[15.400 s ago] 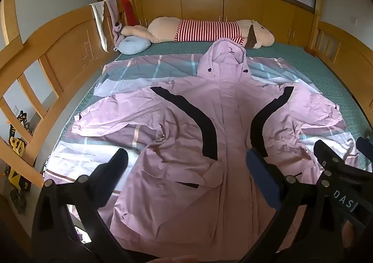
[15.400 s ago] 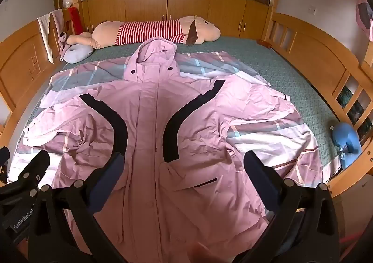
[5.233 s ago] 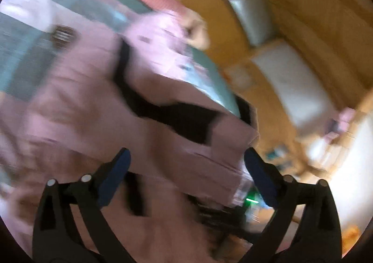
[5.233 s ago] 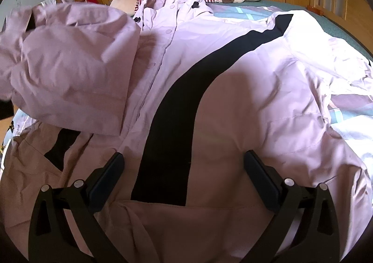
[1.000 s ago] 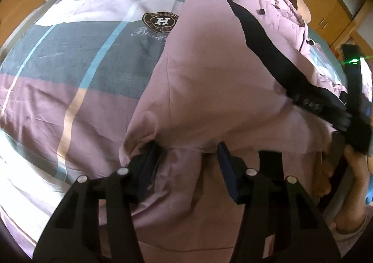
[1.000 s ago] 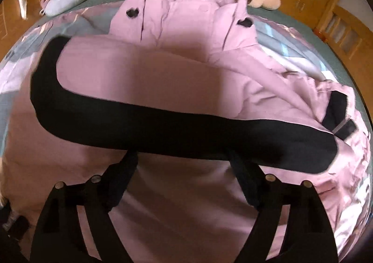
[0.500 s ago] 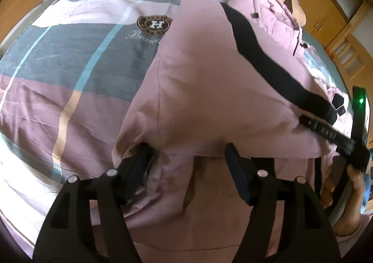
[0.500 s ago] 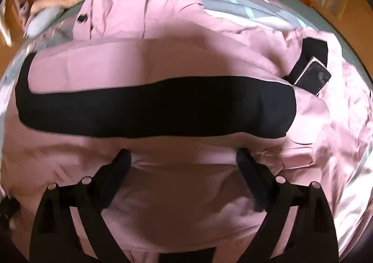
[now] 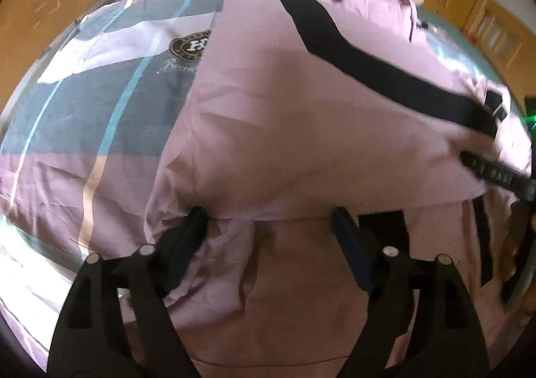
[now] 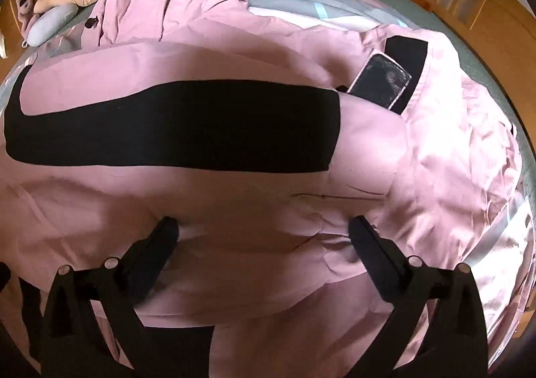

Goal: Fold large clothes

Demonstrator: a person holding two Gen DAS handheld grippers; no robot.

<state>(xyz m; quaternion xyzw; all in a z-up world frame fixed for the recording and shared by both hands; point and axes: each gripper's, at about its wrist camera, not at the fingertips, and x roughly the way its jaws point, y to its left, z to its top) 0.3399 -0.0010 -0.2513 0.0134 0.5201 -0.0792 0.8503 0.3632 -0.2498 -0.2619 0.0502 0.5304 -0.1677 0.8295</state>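
Now the left gripper stands parted over the pink jacket, gripping nothing; the right gripper gapes likewise, empty. Beyond them the jacket lies folded across the bed, a phone on it.

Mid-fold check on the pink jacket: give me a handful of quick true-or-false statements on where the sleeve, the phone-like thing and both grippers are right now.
1. One sleeve lies folded across the jacket body. True.
2. The left gripper is shut on the hood. False: it is open, low over the jacket's body.
3. A dark phone sits partly tucked into the jacket. True.
4. The right gripper is clamped on the phone. False: it is open, apart from the phone.
5. The jacket lies on a bare wooden floor. False: it lies on a striped bedsheet.
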